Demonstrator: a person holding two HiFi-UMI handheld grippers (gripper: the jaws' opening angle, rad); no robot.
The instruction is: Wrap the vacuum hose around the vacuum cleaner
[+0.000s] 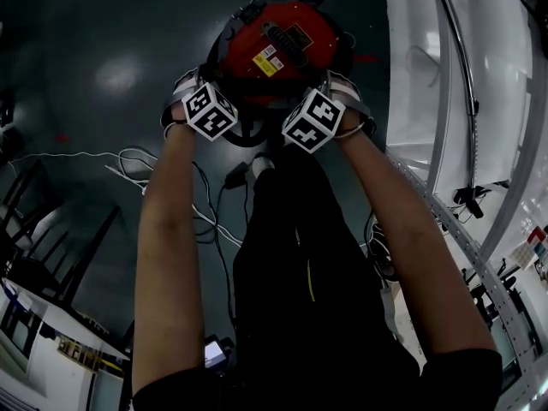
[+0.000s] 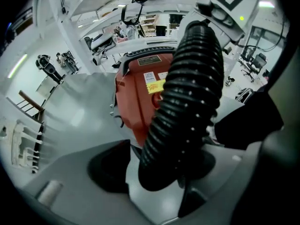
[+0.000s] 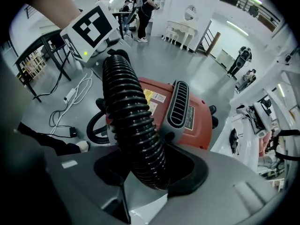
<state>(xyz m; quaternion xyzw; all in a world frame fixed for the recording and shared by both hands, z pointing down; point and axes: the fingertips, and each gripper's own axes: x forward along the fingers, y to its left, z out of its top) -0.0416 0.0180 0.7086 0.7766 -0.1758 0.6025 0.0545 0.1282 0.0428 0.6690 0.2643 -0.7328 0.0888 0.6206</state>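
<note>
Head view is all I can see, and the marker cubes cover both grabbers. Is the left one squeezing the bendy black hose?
Observer: No. In the left gripper view the hose runs between the jaws of the left gripper. It leans on one jaw, with a bare gap beside the other.
Operator: What about the right one?
Observer: The right gripper has its jaws closed on that same hose, with the red vacuum cleaner right beyond them.
Operator: Is anybody else in the room?
Observer: Yes, the right gripper view shows people standing far off behind the vacuum.
</note>
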